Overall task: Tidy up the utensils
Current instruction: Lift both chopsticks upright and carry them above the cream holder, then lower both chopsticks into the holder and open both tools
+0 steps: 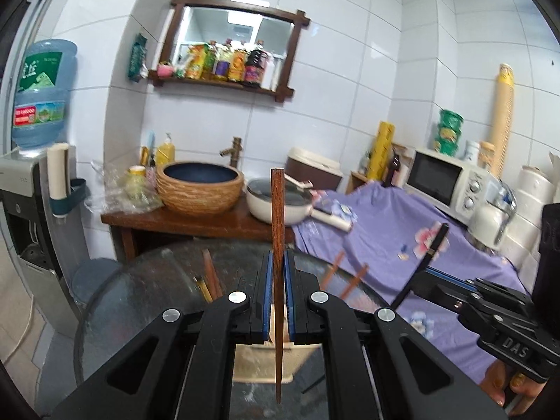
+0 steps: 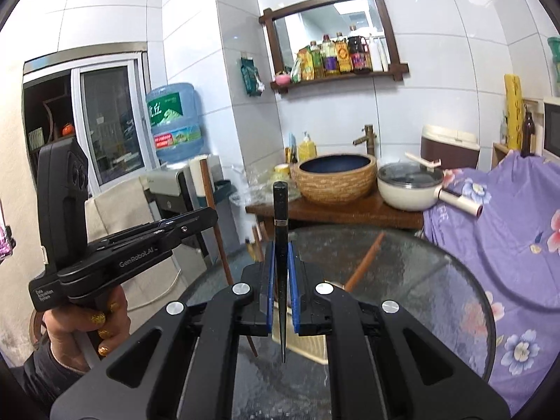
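My left gripper (image 1: 279, 262) is shut on a brown wooden chopstick (image 1: 277, 217), held upright above the round glass table (image 1: 147, 294), tip pointing down. My right gripper (image 2: 281, 255) is shut on a black chopstick (image 2: 280, 210), also upright with its tip down. A beige utensil holder (image 1: 259, 360) stands on the table under the left gripper; it also shows in the right wrist view (image 2: 311, 343). Several brown chopsticks (image 1: 211, 276) lie on the glass, one in the right wrist view (image 2: 365, 260). The right gripper shows in the left wrist view (image 1: 420, 273), the left gripper in the right wrist view (image 2: 206, 215).
Behind the table stands a wooden counter (image 1: 196, 222) with a woven-look basin (image 1: 199, 187) and a white lidded pot (image 1: 276, 199). A purple floral cloth (image 1: 402, 241) covers the right side under a microwave (image 1: 444, 178). A water dispenser (image 1: 31, 210) stands at left.
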### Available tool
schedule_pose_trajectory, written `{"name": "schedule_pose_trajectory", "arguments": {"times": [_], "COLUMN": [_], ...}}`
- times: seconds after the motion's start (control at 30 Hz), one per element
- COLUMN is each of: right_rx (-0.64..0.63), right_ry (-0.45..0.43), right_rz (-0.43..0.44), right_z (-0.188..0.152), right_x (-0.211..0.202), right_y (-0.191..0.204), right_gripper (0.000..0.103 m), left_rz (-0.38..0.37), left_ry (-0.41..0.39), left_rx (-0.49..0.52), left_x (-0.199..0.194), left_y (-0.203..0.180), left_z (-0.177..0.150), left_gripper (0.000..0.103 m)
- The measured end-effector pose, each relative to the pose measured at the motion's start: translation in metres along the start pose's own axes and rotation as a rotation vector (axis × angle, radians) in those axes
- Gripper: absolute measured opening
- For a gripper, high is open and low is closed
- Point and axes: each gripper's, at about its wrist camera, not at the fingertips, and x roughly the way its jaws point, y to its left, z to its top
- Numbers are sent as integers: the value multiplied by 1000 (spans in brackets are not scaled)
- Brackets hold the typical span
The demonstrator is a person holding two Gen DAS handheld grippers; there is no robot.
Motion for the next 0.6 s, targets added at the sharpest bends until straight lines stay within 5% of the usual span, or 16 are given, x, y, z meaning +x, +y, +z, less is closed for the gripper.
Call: {"name": "schedule_pose_trajectory", "arguments": {"times": [0.3,0.6], "right_rx": [2,1], "right_ry": [-91,-118], "right_rz": [-51,-121], "right_z": [36,31], "right_x": [18,51], "right_y": [2,-8], "right_gripper": [8,8], "left_rz": [69,147], "left_ry": [-109,-158], "left_rx": [-88,-93], "left_x": [12,37], "left_y": [25,37], "left_z": [37,23], "left_gripper": [6,6]}}
